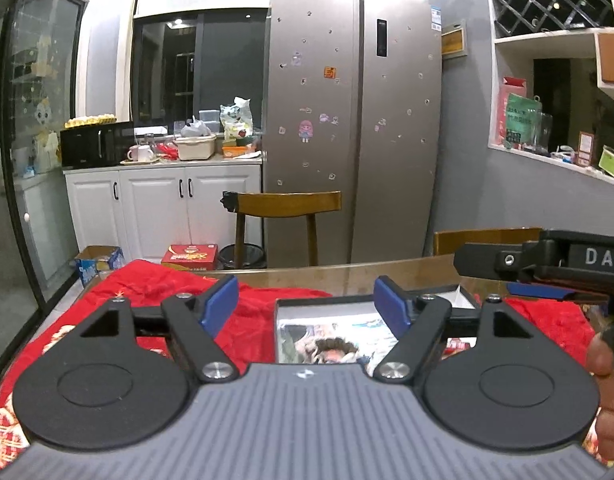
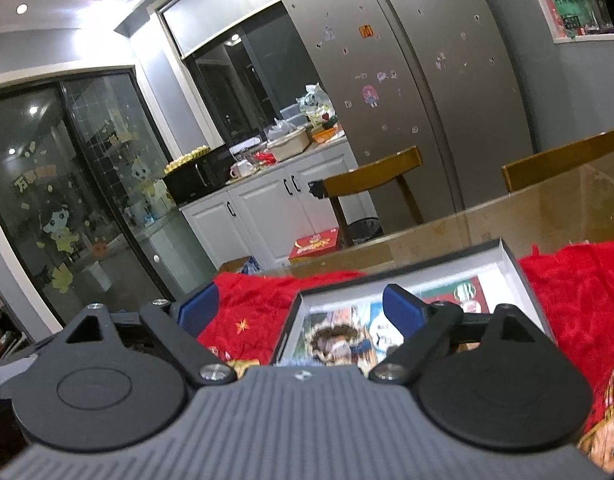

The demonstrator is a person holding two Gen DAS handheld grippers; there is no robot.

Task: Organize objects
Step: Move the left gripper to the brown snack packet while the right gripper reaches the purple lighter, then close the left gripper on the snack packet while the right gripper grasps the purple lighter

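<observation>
A shallow open box (image 1: 283, 303) with a black rim and white inner walls lies on a red cloth (image 1: 147, 284) on the table. It holds printed picture cards (image 1: 327, 340). My left gripper (image 1: 307, 304) is open and empty above the box's near left part. In the right wrist view the same box (image 2: 511, 258) holds the cards (image 2: 339, 336). My right gripper (image 2: 299, 308) is open and empty, its right pad over the box. The right gripper also shows in the left wrist view (image 1: 547, 264), over the box's right side.
The glass-topped wooden table (image 1: 347, 274) ends just beyond the box. Two wooden chairs (image 1: 287, 204) (image 1: 487, 238) stand behind it. A steel fridge (image 1: 355, 120), white cabinets (image 1: 163, 204) and a wall shelf (image 1: 555, 80) lie beyond. Cartons (image 1: 191, 256) sit on the floor.
</observation>
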